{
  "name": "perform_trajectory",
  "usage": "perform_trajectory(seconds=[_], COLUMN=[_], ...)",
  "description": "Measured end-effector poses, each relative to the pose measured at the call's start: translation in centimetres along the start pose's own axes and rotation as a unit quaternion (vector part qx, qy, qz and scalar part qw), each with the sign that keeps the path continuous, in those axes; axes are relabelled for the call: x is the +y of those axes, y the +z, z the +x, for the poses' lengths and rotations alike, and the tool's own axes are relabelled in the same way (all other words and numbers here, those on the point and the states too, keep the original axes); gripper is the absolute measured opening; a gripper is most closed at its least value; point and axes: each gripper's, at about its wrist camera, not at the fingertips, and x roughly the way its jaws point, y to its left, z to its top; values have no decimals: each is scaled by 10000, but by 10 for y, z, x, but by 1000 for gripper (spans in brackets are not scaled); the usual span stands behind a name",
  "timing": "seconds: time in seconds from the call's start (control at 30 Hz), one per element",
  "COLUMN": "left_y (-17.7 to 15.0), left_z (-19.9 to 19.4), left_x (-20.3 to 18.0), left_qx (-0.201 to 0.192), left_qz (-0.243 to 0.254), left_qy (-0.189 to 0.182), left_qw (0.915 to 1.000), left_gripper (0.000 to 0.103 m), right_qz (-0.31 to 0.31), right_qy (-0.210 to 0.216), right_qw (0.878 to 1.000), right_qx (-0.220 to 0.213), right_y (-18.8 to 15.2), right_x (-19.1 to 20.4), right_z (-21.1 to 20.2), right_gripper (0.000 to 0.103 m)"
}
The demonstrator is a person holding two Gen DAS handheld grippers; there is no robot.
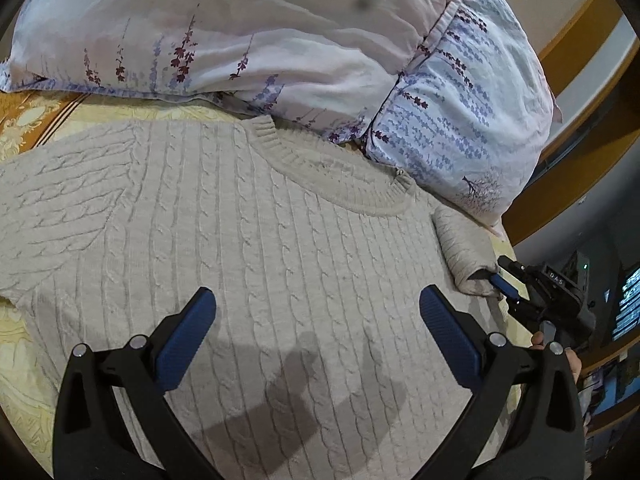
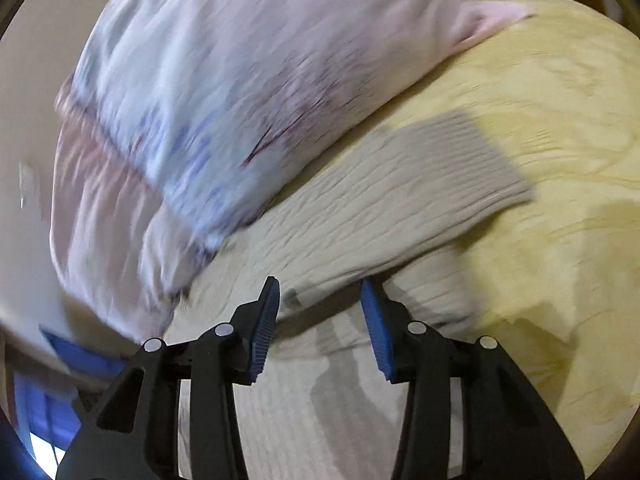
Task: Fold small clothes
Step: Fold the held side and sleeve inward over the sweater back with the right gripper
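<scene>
The cream cable-knit sweater [image 1: 248,232] lies spread front-up on the yellow patterned bedspread [image 1: 24,340], its ribbed collar [image 1: 340,176] just short of the floral pillow [image 1: 280,40]. Its body fills the space ahead of and beneath the left gripper [image 1: 316,304], whose jaws stand wide apart with nothing between them, hovering above the lower chest of the knit.

Off to the right of those jaws, the right gripper [image 1: 505,286] sits at the sweater's right sleeve [image 1: 464,252]. From its own camera the right gripper [image 2: 320,300] has its jaws partly open, pads clear of the cloth. The sleeve [image 2: 400,208] lies straight ahead of them, running away to its ribbed cuff [image 2: 472,156] out on the bedspread [image 2: 560,240]; a fold of knit sits just beyond the tips rather than pinched between them. That view is smeared by motion, so finer detail is lost.

As I judge it, the folding is barely begun. The sweater looks laid out and smoothed, but the body is still a single flat layer. The far sleeve at the left of the left jaws remains spread outward. Still to do, I would say: bring both sleeves across the chest, then fold the body over into a compact packet.
</scene>
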Motion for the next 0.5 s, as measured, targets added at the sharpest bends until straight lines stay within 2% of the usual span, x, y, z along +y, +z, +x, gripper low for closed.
perform_trajectory(seconds=[0.13,0.27,0.37,0.43,0.5], left_y=[4,7,9,10,11], left_z=[0,1,2,3,3], left_x=[5,11,16,20,25], left_qx=[-18,-13,-7,15,30], left_qz=[-120,-259,-331,-381,-459], left_qy=[-31,-67,-78,-116,-179], left_qw=[9999,9996,9994,9992,9988], left_gripper=[101,99,96,94,90], right_qz=[227,261,381,360,172], right_qy=[-240,-677,-858,-995,-1094], right_qw=[9990,9960,9943,9931,9921], right_qx=[-296,-528,-501,-505,-584], right_y=[11,18,22,23,24], right_x=[-13,-21,-30,-32,-27], right_z=[-7,-15,-12,-8,-8], right_gripper=[45,43,31,16,12])
